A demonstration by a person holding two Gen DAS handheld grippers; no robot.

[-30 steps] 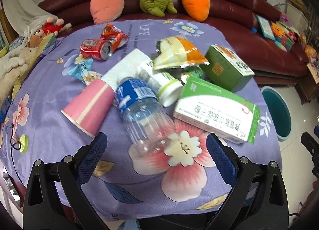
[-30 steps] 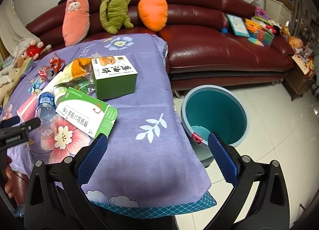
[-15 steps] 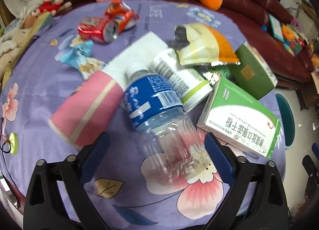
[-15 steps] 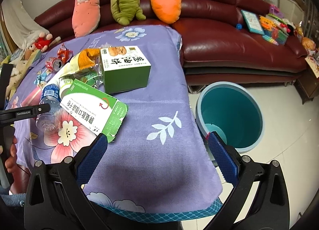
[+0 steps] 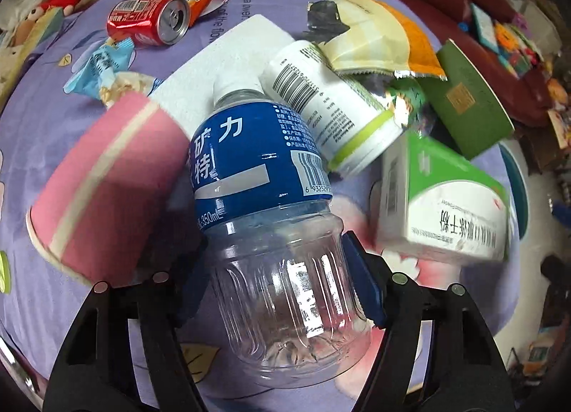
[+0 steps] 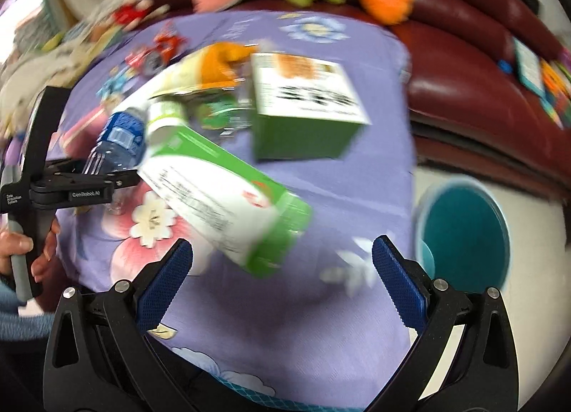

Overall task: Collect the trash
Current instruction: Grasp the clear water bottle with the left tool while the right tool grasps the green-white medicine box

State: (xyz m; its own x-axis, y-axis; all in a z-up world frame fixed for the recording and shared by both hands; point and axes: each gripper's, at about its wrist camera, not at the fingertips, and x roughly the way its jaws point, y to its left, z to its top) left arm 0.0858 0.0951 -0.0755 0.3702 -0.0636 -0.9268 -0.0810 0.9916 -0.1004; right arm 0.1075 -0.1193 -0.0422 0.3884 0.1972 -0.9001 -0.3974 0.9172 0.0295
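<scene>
Surface: a table under a purple cloth (image 5: 43, 133) printed with flowers; litter lies over most of it.
Room: a dark red leather sofa (image 6: 464, 65) with plush toys stands behind the table; a teal bin (image 6: 464, 230) stands on the pale floor, just beside the table's edge.
Materials: a clear ribbed plastic bottle (image 5: 271, 233) with a blue label and a white cap; a pink paper cup (image 5: 103, 187) on its side; a crushed red can (image 5: 150, 19); a green-and-white carton (image 5: 442, 205); a shiny foil bag (image 5: 367, 40).
Left gripper (image 5: 274, 283): its jaws are closing and the bottle's clear lower half lies between them; the blue pads seem to touch its sides.
Right gripper (image 6: 282, 276): it stands wide open with nothing inside, above the cloth, near the carton's end.
</scene>
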